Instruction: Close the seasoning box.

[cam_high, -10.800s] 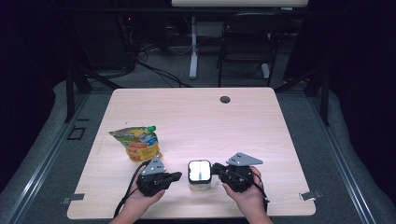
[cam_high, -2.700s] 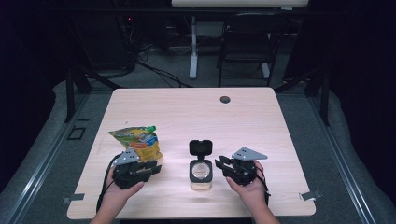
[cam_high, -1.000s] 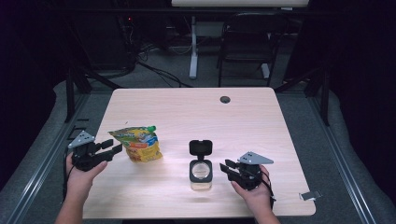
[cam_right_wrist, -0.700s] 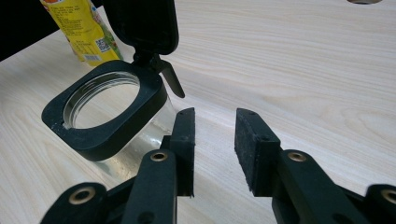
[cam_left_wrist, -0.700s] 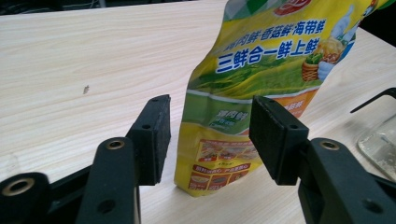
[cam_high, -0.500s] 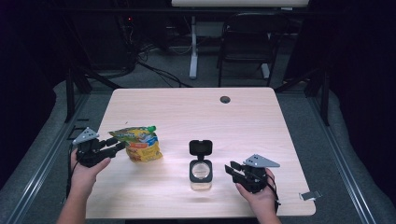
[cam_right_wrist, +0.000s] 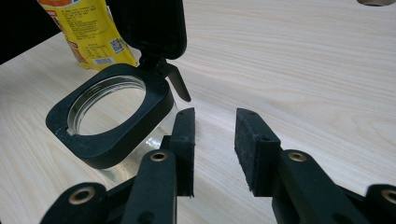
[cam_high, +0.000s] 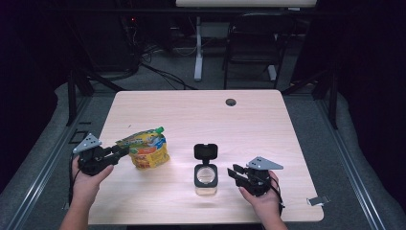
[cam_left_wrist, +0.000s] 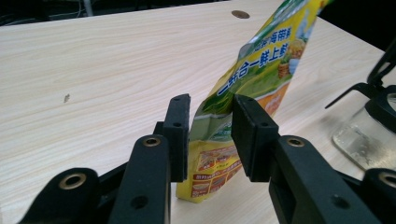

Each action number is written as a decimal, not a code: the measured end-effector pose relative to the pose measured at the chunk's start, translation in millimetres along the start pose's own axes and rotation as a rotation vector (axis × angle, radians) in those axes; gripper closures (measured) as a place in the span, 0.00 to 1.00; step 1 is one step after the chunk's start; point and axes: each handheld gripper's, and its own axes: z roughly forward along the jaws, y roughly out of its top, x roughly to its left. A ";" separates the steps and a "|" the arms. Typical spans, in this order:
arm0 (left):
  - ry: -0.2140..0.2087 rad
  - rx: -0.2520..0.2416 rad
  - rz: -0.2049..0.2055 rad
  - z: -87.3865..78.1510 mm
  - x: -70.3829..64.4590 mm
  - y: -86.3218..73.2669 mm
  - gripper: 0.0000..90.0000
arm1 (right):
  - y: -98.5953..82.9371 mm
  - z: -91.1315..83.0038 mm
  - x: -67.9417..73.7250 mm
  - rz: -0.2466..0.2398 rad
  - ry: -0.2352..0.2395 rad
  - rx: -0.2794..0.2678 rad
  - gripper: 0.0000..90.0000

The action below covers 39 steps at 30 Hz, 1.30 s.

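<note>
A yellow-green snack pouch (cam_high: 148, 149) stands on the table, left of centre. My left gripper (cam_high: 123, 151) is at its left edge. In the left gripper view the open gripper (cam_left_wrist: 211, 121) has one jaw on each side of the pouch's (cam_left_wrist: 261, 70) edge, with a gap still showing. A clear jar (cam_high: 206, 177) with a black square collar stands in the middle, and its black flip lid (cam_high: 206, 151) is raised. My right gripper (cam_high: 234, 171) is open just right of the jar, apart from it. In the right gripper view the gripper (cam_right_wrist: 215, 135) has nothing between its fingers, with the jar (cam_right_wrist: 107, 121) to its left.
The light wooden table (cam_high: 201, 120) has a small round cable hole (cam_high: 231, 102) near its far edge. A chair and desk legs stand on the dark floor beyond. Both of the person's forearms come in from the near edge.
The jar's lid has been flipped up. My left gripper left the jar, swung out left, then moved right onto the pouch's edge. My right gripper drew back slightly right of the jar.
</note>
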 end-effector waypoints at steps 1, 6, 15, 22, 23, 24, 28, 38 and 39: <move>0.000 0.004 0.007 -0.6 -0.8 0.0 0.77 | 0.3 0.5 0.2 0.000 0.000 -0.002 0.77; -0.005 0.008 0.011 -2.6 -4.0 -0.7 0.81 | 1.7 2.3 0.0 -0.002 0.007 -0.003 0.77; -0.033 0.009 0.022 -3.7 -11.8 0.1 0.86 | 2.6 3.9 0.2 0.003 0.015 -0.007 0.77; -0.032 0.000 0.037 -5.1 -18.1 1.4 0.89 | 3.2 4.9 0.1 -0.001 0.018 -0.008 0.77; -0.030 0.003 0.037 -5.4 -18.8 1.5 0.90 | 3.3 4.9 0.2 -0.001 0.018 -0.008 0.77; -0.032 0.002 0.038 -5.3 -19.3 1.5 0.90 | 3.3 4.9 0.3 -0.001 0.018 -0.009 0.77; -0.040 -0.006 0.042 -4.0 -21.5 1.9 0.90 | 3.3 5.0 0.5 -0.002 0.018 -0.007 0.77; -0.040 -0.020 0.046 1.5 -23.6 6.5 0.88 | 0.9 2.4 0.1 0.005 0.008 -0.005 0.76; -0.038 -0.017 0.048 1.8 -24.0 7.2 0.88 | 0.5 1.9 -0.1 0.007 0.006 -0.005 0.76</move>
